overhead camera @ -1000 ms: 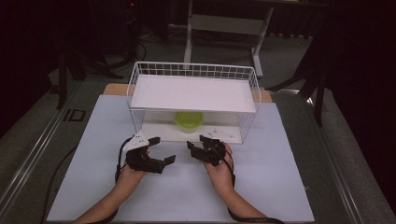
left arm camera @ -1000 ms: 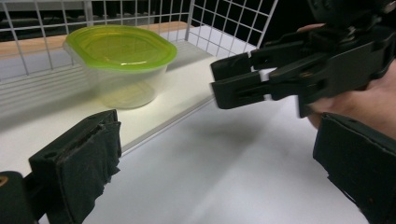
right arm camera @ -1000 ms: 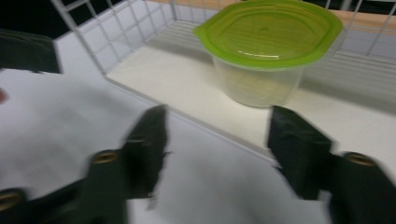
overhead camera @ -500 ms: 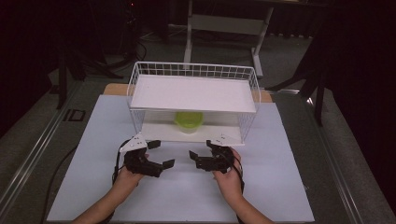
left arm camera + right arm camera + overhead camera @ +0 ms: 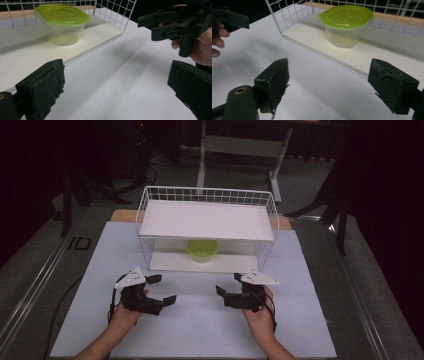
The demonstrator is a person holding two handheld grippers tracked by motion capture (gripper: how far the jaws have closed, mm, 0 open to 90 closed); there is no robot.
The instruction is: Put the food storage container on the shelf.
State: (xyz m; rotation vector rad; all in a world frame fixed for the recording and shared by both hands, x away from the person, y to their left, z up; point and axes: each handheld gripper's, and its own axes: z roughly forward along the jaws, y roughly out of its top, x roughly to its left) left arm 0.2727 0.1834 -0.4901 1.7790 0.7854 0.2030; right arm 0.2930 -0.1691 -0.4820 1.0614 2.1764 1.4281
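Note:
A clear plastic container with a green lid (image 5: 202, 249) (image 5: 62, 22) (image 5: 345, 23) stands on the lower shelf of a white wire rack (image 5: 207, 220). Both grippers hover over the white mat in front of the rack, jaws facing each other. My left gripper (image 5: 163, 289) (image 5: 117, 87) is open with nothing between its jaws. My right gripper (image 5: 228, 284) (image 5: 332, 82) is also open and empty; its jaws have just been opening. The left gripper view catches the right gripper (image 5: 175, 25) at its upper right. In the right gripper view the left gripper (image 5: 229, 17) sits at the upper left.
The rack's upper shelf (image 5: 205, 219) is a bare white board with a wire rim. A white mat (image 5: 200, 325) covers the table in front of the rack. A grey table frame (image 5: 240, 145) stands behind in the dark. A rail (image 5: 30, 280) runs along the left side.
Both hands have drawn back from the rack toward the near edge and spread apart, the right one farther to the right. The right gripper's jaws stand wider than a second ago.

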